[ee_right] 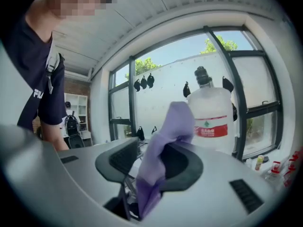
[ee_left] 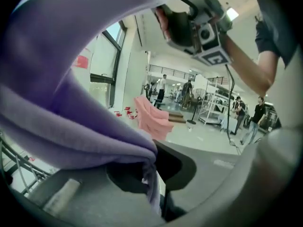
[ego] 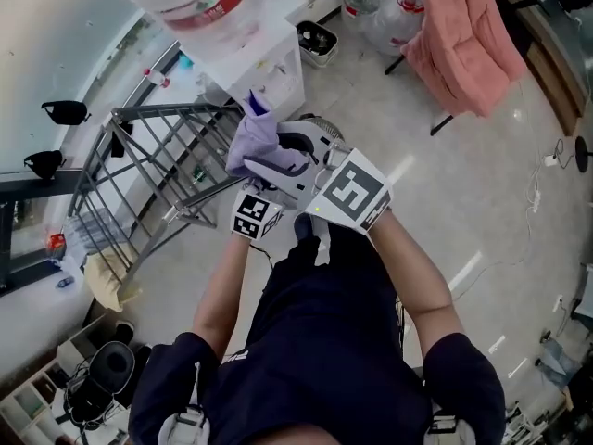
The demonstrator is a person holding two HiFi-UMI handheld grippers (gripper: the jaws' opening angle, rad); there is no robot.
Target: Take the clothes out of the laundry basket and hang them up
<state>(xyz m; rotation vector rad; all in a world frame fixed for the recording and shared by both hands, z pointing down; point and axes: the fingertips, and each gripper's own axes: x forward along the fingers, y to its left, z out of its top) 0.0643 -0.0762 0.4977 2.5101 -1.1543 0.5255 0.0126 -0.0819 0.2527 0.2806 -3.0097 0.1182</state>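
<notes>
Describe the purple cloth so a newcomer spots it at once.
Beside the white water dispenser stands a grey metal drying rack. Just right of the rack, in front of the person, the left gripper pinches a lilac cloth. It is the only purple fabric; the other garment, hanging farther right, is pink.

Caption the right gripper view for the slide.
Right gripper, jaws apart, purple garment draped between them; water jug by the window behind.
</notes>
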